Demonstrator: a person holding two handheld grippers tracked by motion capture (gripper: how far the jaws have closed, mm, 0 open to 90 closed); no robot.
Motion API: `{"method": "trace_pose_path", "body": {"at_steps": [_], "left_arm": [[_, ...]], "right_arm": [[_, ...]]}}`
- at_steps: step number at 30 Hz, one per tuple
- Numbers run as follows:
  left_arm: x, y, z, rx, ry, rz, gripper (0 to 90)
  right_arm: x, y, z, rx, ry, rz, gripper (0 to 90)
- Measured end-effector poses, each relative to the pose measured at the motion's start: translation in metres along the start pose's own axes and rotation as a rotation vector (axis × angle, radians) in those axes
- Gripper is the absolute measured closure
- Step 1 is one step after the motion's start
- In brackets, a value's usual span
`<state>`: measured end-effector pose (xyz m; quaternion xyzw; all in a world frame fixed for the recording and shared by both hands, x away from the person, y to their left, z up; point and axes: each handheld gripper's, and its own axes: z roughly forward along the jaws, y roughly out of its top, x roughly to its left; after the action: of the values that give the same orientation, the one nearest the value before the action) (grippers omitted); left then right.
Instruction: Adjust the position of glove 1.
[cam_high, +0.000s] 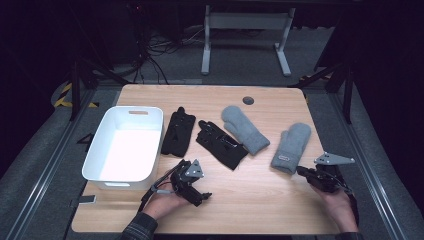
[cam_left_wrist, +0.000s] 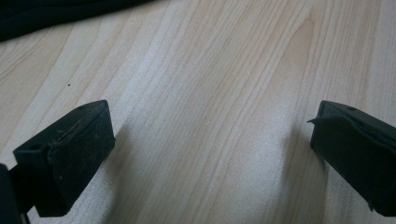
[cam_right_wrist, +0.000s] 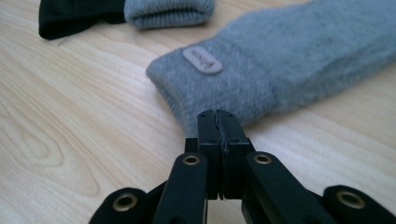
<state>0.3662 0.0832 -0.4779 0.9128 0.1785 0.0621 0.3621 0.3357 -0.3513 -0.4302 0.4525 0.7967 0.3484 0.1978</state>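
- Right tongs (cam_right_wrist: 219, 122) are pressed together at the cuff edge of the right grey mitten (cam_right_wrist: 280, 70). Looks like they've pinched a bit of the fuzzy cuff, but I can't tell how much fabric is actually in there.
- That mitten lies at about 4 o'clock on the surface (cam_high: 250, 200), cuff toward the person, fingers pointing to 12.
- It should be light, floppy and squashy, so it'll droop when lifted. The ribbed cuff by the little tag (cam_right_wrist: 202, 59) is the sensible spot to grab.
- Left tongs (cam_left_wrist: 210, 154) are wide apart over bare wood, holding nothing.
- The white bin (cam_high: 125, 145) sits at 9 o'clock. Two black gloves (cam_high: 200, 135) and the other mitten (cam_high: 245, 127) lie between, so carry it high.
- The right edge is close to the mitten; there's plenty of open wood near 6.
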Motion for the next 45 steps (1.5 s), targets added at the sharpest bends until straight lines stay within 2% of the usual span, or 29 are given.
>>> {"method": "trace_pose_path", "body": {"at_steps": [8, 11, 17, 22, 27, 30, 38, 45], "left_arm": [[0.000, 0.000, 0.000, 0.000, 0.000, 0.000, 0.1], [0.000, 0.000, 0.000, 0.001, -0.001, 0.001, 0.1], [0.000, 0.000, 0.000, 0.001, 0.002, 0.001, 0.1], [0.001, 0.000, 0.000, -0.001, -0.003, 0.002, 0.3], [0.001, 0.000, 0.000, -0.001, -0.002, 0.002, 0.4], [0.001, 0.000, 0.000, 0.000, -0.001, 0.004, 0.3], [0.001, 0.000, 0.000, 0.000, 0.000, 0.002, 0.3], [0.001, 0.000, 0.000, 0.000, 0.000, 0.002, 0.3]], "right_arm": [[-0.009, 0.027, 0.007, -0.044, 0.012, -0.012, 90.0], [-0.010, 0.034, 0.014, -0.039, 0.013, -0.026, 90.0], [-0.018, 0.044, 0.025, -0.041, 0.007, -0.019, 90.0], [-0.021, 0.047, 0.039, -0.025, 0.042, -0.021, 90.0], [-0.017, 0.045, 0.051, 0.029, 0.033, -0.037, 90.0], [-0.015, 0.044, 0.052, 0.036, 0.041, -0.040, 90.0], [0.004, 0.039, 0.048, 0.046, 0.098, -0.084, 90.0], [0.021, 0.032, 0.041, 0.054, 0.137, -0.094, 90.0]]}}
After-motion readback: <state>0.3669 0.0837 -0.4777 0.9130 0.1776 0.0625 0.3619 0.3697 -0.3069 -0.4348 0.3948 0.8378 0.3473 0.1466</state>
